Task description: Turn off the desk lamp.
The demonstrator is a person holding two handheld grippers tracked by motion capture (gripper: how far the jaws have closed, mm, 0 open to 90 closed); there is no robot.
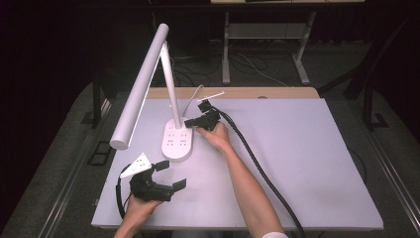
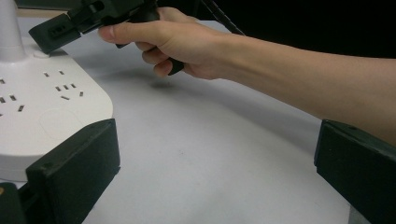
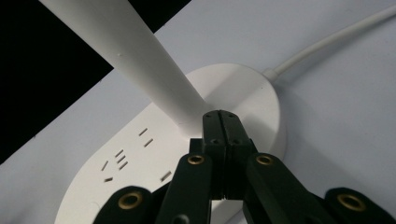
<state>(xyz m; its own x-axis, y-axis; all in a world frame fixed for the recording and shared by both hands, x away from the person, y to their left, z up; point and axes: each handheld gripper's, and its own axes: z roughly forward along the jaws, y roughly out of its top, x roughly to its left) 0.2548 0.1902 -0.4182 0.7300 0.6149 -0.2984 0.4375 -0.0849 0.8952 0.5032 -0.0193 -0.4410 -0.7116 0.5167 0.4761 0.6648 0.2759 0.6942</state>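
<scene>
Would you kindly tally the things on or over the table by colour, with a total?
White: 1, the desk lamp with sockets in its base.
Black: 2, the left gripper and the right gripper.
Total: 3.

Lab: dark curtains, bare white table (image 1: 297,163), floor cables (image 1: 247,64).

My right gripper (image 1: 194,122) sat far out over the middle of the table, its jaws pressed flat together with nothing between them, pointing left. My right hand (image 1: 214,135) wrapped its handle, the bare forearm running back to the near edge. My left gripper (image 1: 170,174) rested near the near left corner, jaws spread wide and empty, held by my left hand (image 1: 140,208).
</scene>
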